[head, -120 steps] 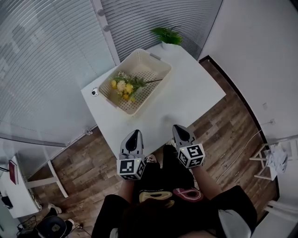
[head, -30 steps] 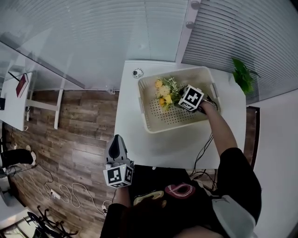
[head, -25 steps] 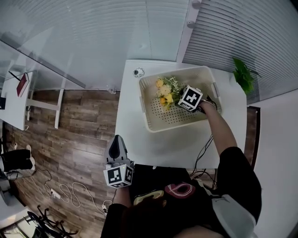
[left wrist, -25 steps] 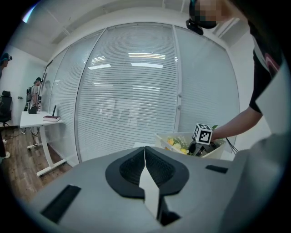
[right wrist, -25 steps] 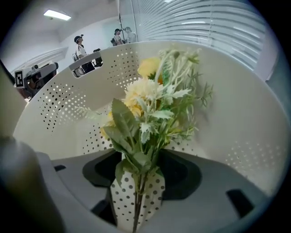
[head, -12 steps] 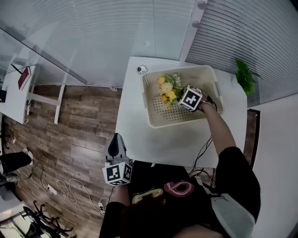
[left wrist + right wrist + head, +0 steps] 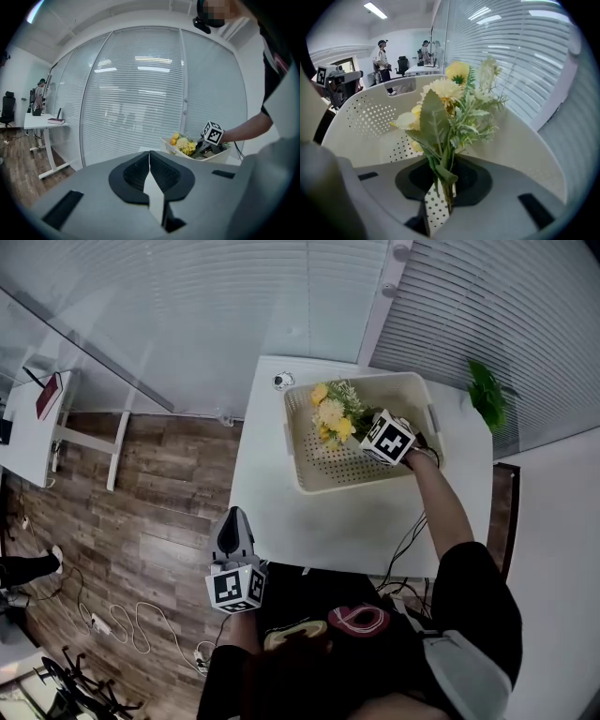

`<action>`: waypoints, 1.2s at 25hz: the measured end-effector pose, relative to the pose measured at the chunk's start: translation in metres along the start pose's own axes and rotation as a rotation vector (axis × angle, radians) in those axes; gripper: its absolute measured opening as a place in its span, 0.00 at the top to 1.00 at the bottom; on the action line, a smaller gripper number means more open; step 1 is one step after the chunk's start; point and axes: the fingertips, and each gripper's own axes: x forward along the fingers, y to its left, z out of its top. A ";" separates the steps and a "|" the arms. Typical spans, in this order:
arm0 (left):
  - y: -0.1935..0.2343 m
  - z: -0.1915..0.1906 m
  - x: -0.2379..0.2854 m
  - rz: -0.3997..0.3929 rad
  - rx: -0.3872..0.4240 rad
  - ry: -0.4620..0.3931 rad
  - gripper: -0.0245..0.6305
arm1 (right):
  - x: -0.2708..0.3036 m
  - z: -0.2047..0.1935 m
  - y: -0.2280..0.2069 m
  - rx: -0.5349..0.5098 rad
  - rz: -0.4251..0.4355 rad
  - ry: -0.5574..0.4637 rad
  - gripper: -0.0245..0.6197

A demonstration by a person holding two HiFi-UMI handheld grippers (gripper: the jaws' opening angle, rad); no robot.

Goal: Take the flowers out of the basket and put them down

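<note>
A bunch of yellow and cream flowers (image 7: 333,415) with green stems stands tilted up over the far left part of the cream perforated basket (image 7: 309,486). My right gripper (image 7: 361,433) reaches into the basket, its jaws closing on the stems. In the right gripper view the stems (image 7: 443,173) are pinched between the jaws of the right gripper (image 7: 443,190), and the blooms (image 7: 450,93) rise in front of the basket wall (image 7: 365,117). My left gripper (image 7: 234,515) hangs off the table's near edge, shut and holding nothing. The left gripper (image 7: 150,161) looks across at the flowers (image 7: 184,143).
The basket sits on a white table (image 7: 328,526) against a glass wall with blinds. A small round object (image 7: 281,381) lies at the far left corner, a potted plant (image 7: 487,395) at the far right. Wooden floor with cables (image 7: 122,624) lies to the left.
The flower bunch has come up off the basket floor and shifted toward the basket's far left, with the right gripper closed on its stems. The left gripper has stayed put.
</note>
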 end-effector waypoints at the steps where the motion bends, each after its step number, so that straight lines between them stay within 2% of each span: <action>1: 0.000 0.000 -0.001 0.001 -0.001 -0.002 0.93 | -0.004 0.004 -0.001 -0.006 -0.009 -0.015 0.83; 7: -0.002 0.003 -0.003 -0.001 -0.002 -0.020 0.93 | -0.030 0.028 -0.008 -0.025 -0.049 -0.092 0.83; 17: -0.011 0.008 -0.008 -0.048 -0.003 -0.045 0.93 | -0.097 0.074 -0.009 0.038 -0.161 -0.263 0.83; 25: -0.020 0.010 -0.008 -0.098 -0.007 -0.060 0.93 | -0.156 0.099 0.000 0.017 -0.272 -0.368 0.83; 30: -0.031 0.010 -0.005 -0.153 -0.011 -0.066 0.93 | -0.200 0.109 0.008 0.012 -0.372 -0.457 0.83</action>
